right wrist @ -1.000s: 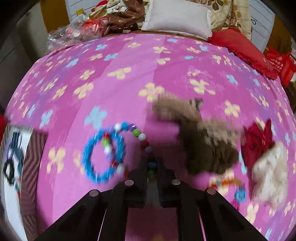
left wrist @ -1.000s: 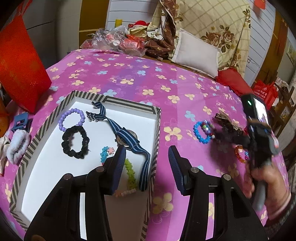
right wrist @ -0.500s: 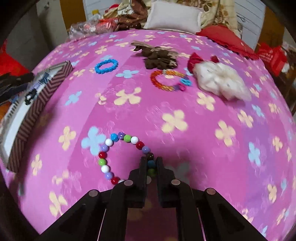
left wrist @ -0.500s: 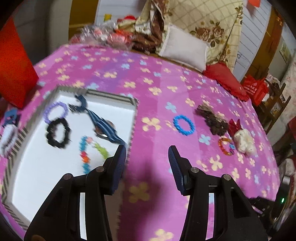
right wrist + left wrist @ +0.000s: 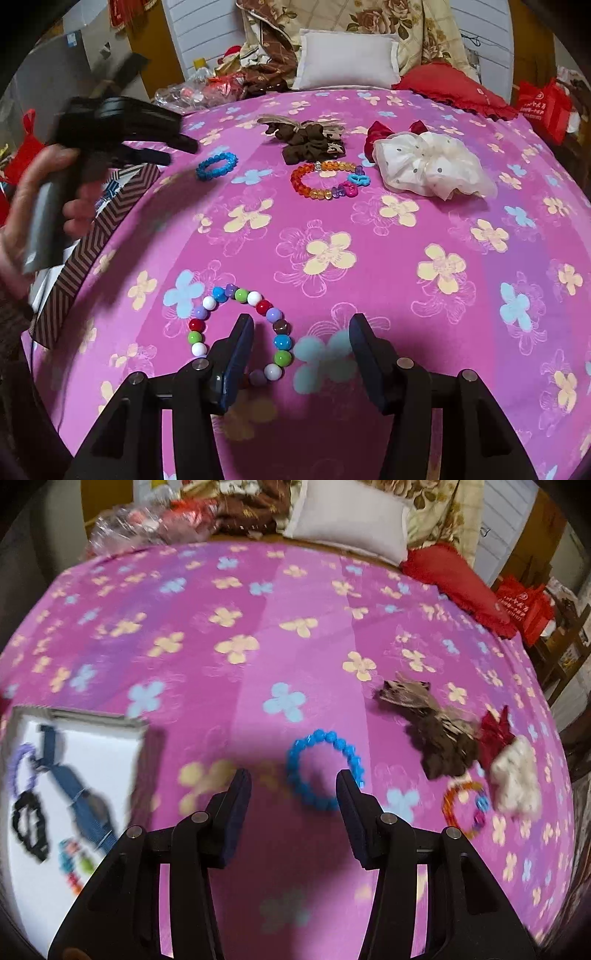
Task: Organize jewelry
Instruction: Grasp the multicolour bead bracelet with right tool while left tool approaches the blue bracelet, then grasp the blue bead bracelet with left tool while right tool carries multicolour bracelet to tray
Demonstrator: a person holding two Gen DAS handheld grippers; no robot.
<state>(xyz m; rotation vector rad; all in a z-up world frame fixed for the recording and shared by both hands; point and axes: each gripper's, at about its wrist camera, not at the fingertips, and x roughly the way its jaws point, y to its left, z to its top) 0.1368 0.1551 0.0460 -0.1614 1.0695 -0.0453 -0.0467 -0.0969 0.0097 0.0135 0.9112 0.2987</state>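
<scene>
Jewelry lies scattered on a pink flowered cloth, only partly sorted into a striped tray (image 5: 147,753) with a white floor. Well to the left of the left tongs (image 5: 293,805), the tray already holds a purple bead bracelet (image 5: 16,764), a black scrunchie (image 5: 29,825), a blue strap watch (image 5: 79,805) and a small colourful beaded piece (image 5: 74,864), all blurred. The left tongs are spread wide and empty, poised just short of a blue bead bracelet (image 5: 325,770) that lies on the cloth between and just beyond their tips. Farther right of them sit a brown scrunchie (image 5: 436,734), a red bow (image 5: 495,731), a white scrunchie (image 5: 517,779) and an orange bead bracelet (image 5: 465,808). The right tongs (image 5: 301,354) are also spread and empty; a multicoloured bead bracelet (image 5: 240,332) lies on the cloth around their left finger, unheld. By this view roughly four pieces are put away and six remain loose, so the job looks under halfway done.
</scene>
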